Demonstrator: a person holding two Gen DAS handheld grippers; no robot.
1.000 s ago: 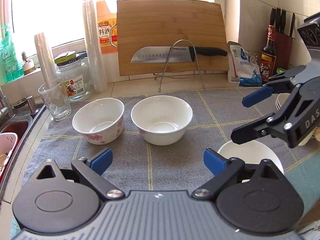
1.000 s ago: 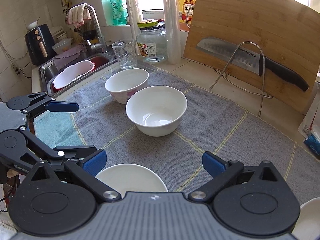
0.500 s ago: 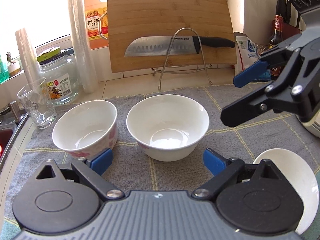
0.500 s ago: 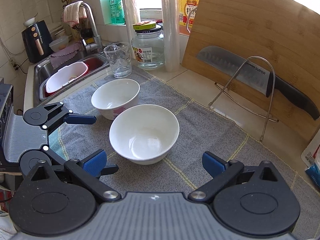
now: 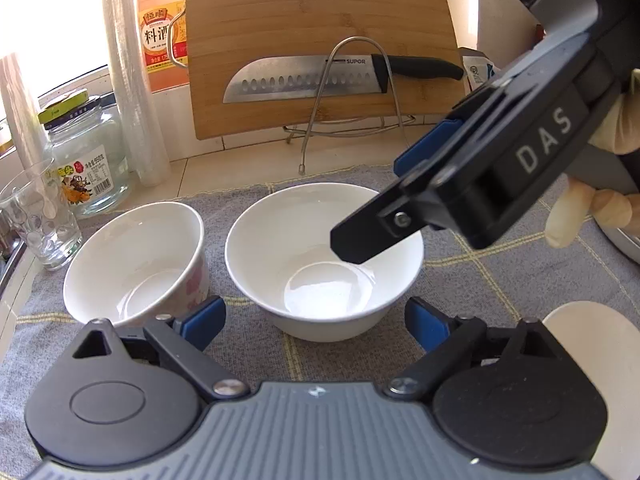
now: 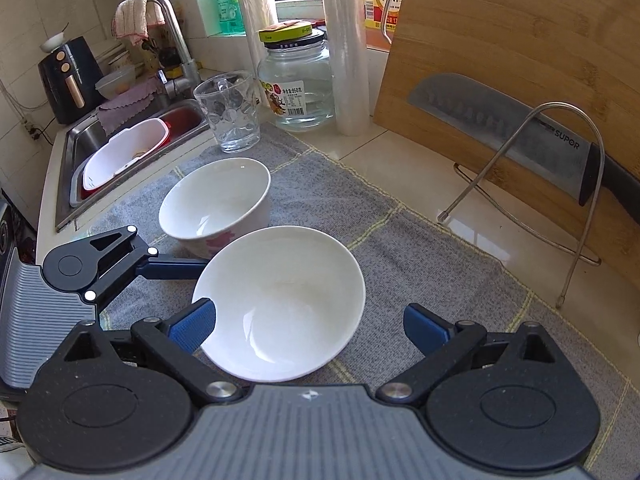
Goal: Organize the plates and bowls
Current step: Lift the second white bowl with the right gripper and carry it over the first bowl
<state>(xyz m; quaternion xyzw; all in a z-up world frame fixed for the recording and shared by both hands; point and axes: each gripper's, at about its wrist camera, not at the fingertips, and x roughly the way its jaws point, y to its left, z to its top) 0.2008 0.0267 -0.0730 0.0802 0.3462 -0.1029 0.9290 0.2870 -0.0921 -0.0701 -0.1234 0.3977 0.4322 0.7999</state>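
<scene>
Two bowls stand side by side on the grey cloth (image 5: 500, 276) that covers the table, and both wrist views have come much closer to them than a second ago: the plain white bowl (image 5: 324, 260), then well ahead of the left gripper (image 5: 316, 322), now sits just in front of its wide-spread fingers (image 5: 202, 320). The right gripper (image 6: 310, 326), which a second ago hung off to the right over a third white dish (image 5: 600, 344), now reaches in above the plain bowl's right rim, one black finger over the bowl's inside; its fingers are wide apart too and hold nothing. In the right wrist view the plain bowl lies between those fingers, nearer the left one.

Both bowls are upright, mouths up. Being round, they have no long axis. The flowered bowl (image 5: 136, 268) stands just left of the plain one, rims close; whether they touch cannot be told. The left gripper's left finger is close by the flowered bowl's base.

Behind the bowls a wire rack (image 5: 352, 104) holds a knife (image 5: 340, 78) lying level, handle to the right, against a leaning bamboo cutting board (image 5: 320, 8). To the left stand a drinking glass (image 5: 36, 216), a lidded jar (image 5: 86, 160) and a roll of plastic film (image 5: 134, 80). A sink (image 6: 120, 148) lies beyond.
</scene>
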